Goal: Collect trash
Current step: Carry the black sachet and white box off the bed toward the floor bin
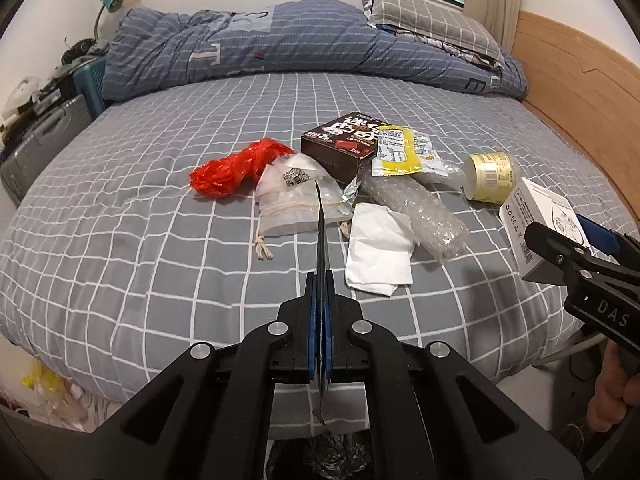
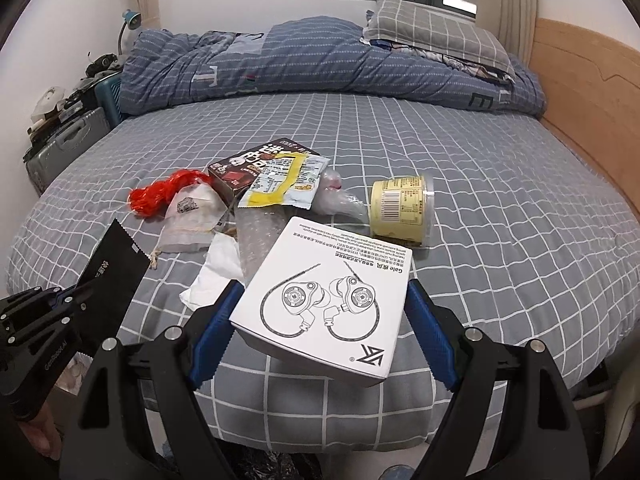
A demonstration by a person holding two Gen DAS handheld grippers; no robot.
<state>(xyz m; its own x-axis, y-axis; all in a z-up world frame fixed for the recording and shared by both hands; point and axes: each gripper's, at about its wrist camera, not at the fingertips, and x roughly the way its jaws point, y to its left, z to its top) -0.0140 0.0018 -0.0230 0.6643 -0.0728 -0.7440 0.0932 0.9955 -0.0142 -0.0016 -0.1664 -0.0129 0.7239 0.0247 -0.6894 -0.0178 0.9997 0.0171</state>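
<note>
Looking across the bed [image 1: 160, 280]: grey checked sheet, rolled blue quilt [image 1: 280, 40] at the far side, trash heaped mid-mattress. Largest held item is the white earphone box [image 2: 328, 300], sitting flat between the pads of the right gripper [image 2: 320, 320], jaws spread wide and clamped on its 2 side edges, long axis running away from the camera. Left gripper [image 1: 320, 280] is fully closed on a thin black wrapper [image 2: 108, 280], seen edge-on in its own view, sticking straight out past the fingertips. Both grippers hang over the near edge of the bed; a dark bag [image 1: 320, 460] shows below the left one, likely the bin, so my guess is both loads drop next. Remaining pile lies ahead of both jaws: brown snack box [image 1: 340, 144], bubble wrap [image 1: 420, 212], yellow tub [image 1: 490, 176] on its side, white tissue [image 1: 380, 252], clear drawstring pouch [image 1: 288, 204], yellow packet [image 1: 400, 152], red plastic bag [image 1: 236, 168]. Tub is nearer the right hand, red bag and pouch nearer the left.
</note>
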